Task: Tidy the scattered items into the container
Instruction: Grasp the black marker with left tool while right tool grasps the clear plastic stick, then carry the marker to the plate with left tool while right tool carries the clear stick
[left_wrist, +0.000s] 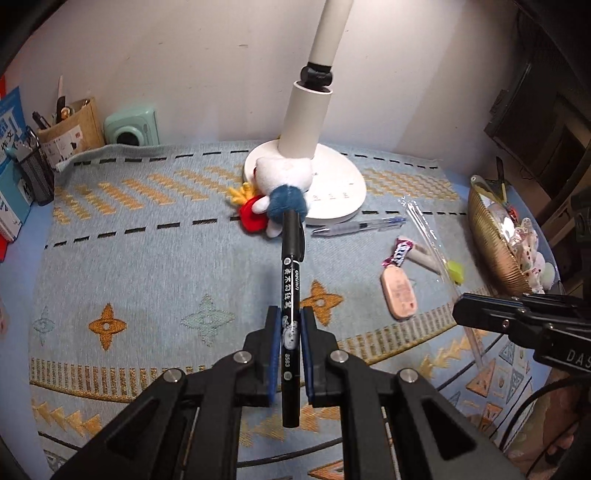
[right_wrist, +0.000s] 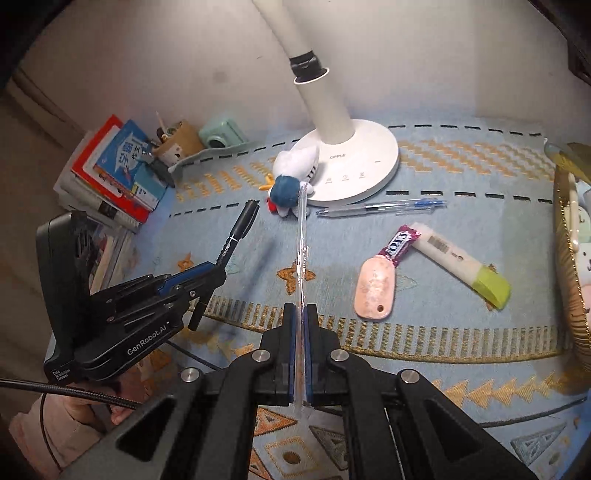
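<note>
From the left wrist, the left gripper (left_wrist: 289, 332) is clamped tight on a black marker pen with white lettering (left_wrist: 290, 295), held above the patterned blue woven mat (left_wrist: 147, 258); the ribbed golden basket (left_wrist: 495, 243) (already holding small soft toys) sits at the mat's right edge. From the right wrist, the right gripper (right_wrist: 303, 325) is closed on a thin clear plastic tube (right_wrist: 301, 251), while a pink oval tag (right_wrist: 373, 288), a purple candy wrapper (right_wrist: 399, 243) and a transparent blue ballpoint pen (right_wrist: 380, 207) lie on the mat.
</note>
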